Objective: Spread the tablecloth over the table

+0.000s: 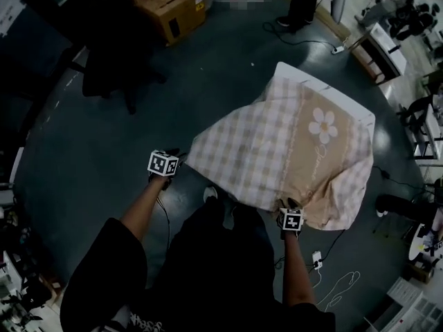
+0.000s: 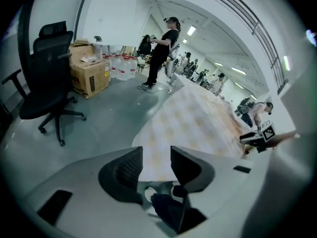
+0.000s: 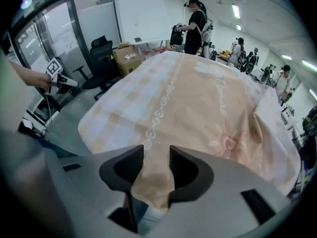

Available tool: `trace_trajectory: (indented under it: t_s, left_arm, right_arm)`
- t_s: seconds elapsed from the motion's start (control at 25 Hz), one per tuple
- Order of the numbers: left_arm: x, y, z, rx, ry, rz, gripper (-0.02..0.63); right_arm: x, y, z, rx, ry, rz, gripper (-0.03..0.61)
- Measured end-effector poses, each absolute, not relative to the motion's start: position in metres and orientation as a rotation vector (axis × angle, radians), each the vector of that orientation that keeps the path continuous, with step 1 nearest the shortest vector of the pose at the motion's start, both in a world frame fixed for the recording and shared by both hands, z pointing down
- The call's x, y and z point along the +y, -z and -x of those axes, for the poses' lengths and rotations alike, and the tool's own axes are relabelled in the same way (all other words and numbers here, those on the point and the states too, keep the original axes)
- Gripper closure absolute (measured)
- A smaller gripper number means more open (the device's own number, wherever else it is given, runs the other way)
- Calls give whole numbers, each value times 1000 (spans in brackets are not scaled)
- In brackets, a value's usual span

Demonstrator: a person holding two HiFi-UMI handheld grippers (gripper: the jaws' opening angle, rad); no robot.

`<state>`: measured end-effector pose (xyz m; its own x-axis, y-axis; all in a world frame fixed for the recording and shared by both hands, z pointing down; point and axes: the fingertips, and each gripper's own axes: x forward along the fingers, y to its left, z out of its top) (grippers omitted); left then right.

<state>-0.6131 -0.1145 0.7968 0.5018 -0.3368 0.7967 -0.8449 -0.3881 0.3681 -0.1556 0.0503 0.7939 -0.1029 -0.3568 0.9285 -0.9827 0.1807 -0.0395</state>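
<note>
A checked beige tablecloth (image 1: 291,151) with a white flower print lies draped over the white table (image 1: 294,70), rumpled at its near right side. My left gripper (image 1: 168,159) hovers just left of the cloth's near left corner. Its jaws (image 2: 156,165) stand open with nothing between them, and the cloth (image 2: 193,118) lies beyond them. My right gripper (image 1: 291,213) is at the cloth's near right corner. There its jaws (image 3: 156,165) stand apart, and the hanging corner of the cloth (image 3: 198,103) lies in the gap without being pinched.
A black office chair (image 1: 104,61) and a cardboard box (image 1: 169,9) stand on the grey floor to the far left. Cables and a power strip (image 1: 332,282) lie near my right side. A person (image 2: 161,48) stands beyond the table's far end.
</note>
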Motion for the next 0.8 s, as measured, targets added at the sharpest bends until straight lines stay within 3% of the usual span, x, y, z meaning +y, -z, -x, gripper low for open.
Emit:
trace_trajectory:
  t_s: [0.24,0.8]
  left_arm:
    - [-127,-783,528,-850,-864,-2069,440]
    - [-287,-711,360,-744,-915,-2367,440]
  right_arm:
    - [13,-772,172,-1806,-1020,-1434,403]
    - [-84,-738,192,-1948,-1070,-1555,403]
